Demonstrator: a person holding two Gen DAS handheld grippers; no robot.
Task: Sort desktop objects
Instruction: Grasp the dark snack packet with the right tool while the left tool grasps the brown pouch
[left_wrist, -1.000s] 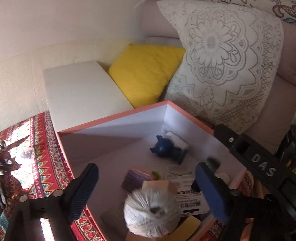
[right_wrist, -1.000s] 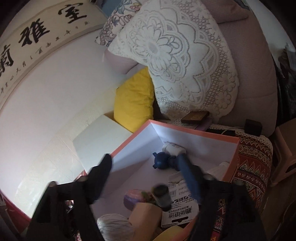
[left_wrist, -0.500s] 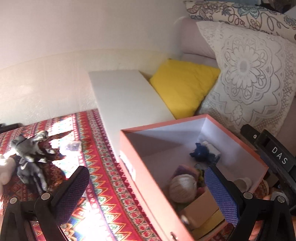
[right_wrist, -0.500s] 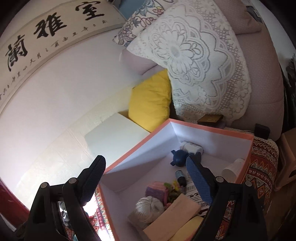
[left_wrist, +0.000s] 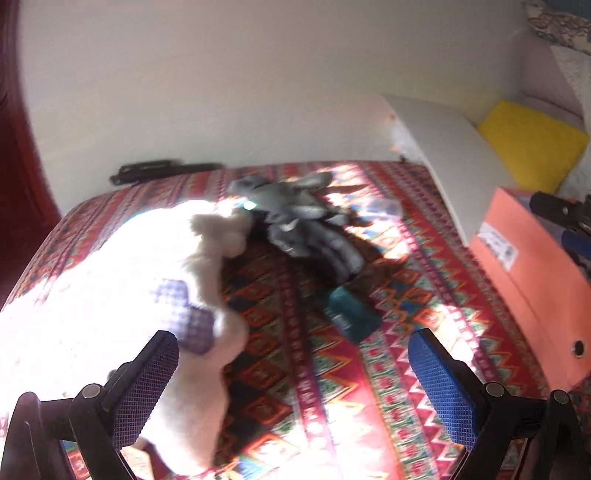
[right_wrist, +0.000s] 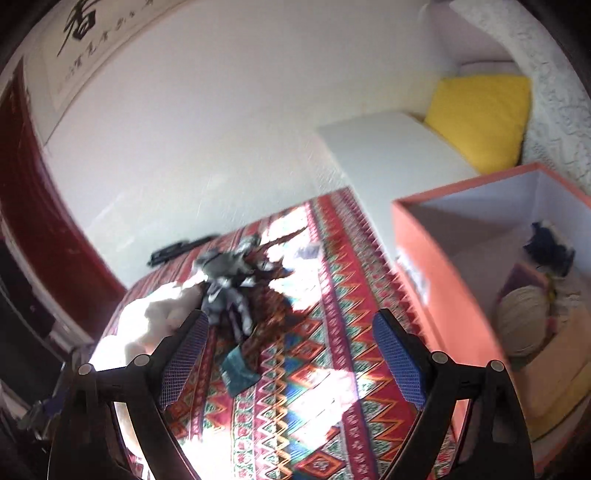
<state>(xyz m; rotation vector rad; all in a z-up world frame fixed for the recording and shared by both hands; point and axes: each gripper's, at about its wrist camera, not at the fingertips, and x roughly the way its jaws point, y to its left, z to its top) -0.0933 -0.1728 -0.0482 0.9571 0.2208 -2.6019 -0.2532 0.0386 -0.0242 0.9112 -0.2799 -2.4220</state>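
Observation:
A white plush toy (left_wrist: 207, 295) with a checked patch lies on the patterned cloth at the left, just beside my left gripper's (left_wrist: 295, 373) left finger. A grey figurine (left_wrist: 303, 225) lies beyond it, and a small teal packet (left_wrist: 351, 317) sits ahead between the fingers. My left gripper is open and holds nothing. My right gripper (right_wrist: 291, 354) is open too, over the cloth, with the teal packet (right_wrist: 236, 369), the grey figurine (right_wrist: 229, 284) and the plush (right_wrist: 162, 317) ahead to the left. The orange box (right_wrist: 436, 280) at the right holds a yarn ball (right_wrist: 521, 314) and other items.
The orange box (left_wrist: 524, 288) stands at the cloth's right edge. A white board (right_wrist: 391, 155) and a yellow cushion (right_wrist: 480, 114) lie behind it, against the wall. A dark flat object (left_wrist: 162, 170) rests at the far edge of the cloth. Strong sunlight washes out parts of the cloth.
Both grippers have swung left, away from above the orange box and over the patterned cloth. The plush, figurine and teal packet have come into view. Both stay open and hold nothing.

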